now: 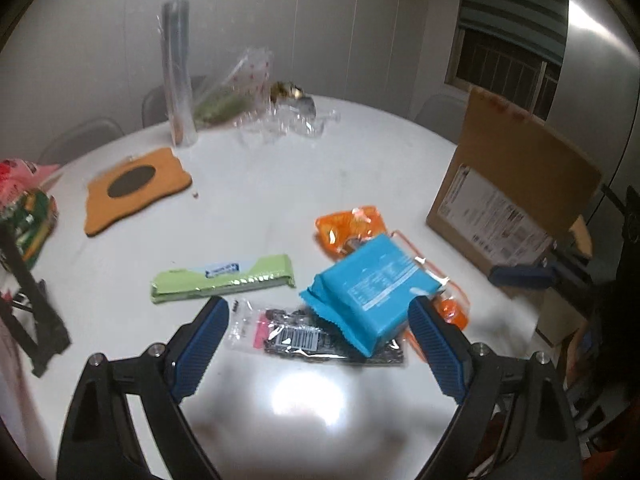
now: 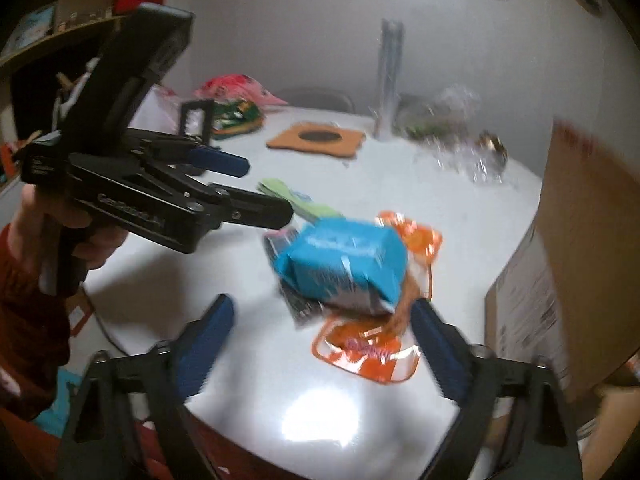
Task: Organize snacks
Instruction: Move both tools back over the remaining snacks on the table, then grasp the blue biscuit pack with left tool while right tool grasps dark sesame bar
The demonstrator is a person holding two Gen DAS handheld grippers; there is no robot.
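Observation:
A blue snack pack (image 1: 370, 288) lies on top of a dark clear-wrapped pack (image 1: 304, 336) and orange packs (image 1: 348, 226) on the white round table (image 1: 260, 184). A green bar pack (image 1: 224, 278) lies to the left. My left gripper (image 1: 318, 312) is open and empty, its fingers either side of the pile. My right gripper (image 2: 320, 312) is open and empty just before the blue pack (image 2: 344, 258) and an orange pack (image 2: 368, 354). The left gripper also shows in the right wrist view (image 2: 264, 188).
A cardboard box (image 1: 516, 196) stands open at the right edge of the table. An orange felt mat (image 1: 136, 188), a clear tube (image 1: 178, 76), crumpled clear plastic (image 1: 280, 120) and a bag of colourful snacks (image 1: 24, 204) sit further back and left.

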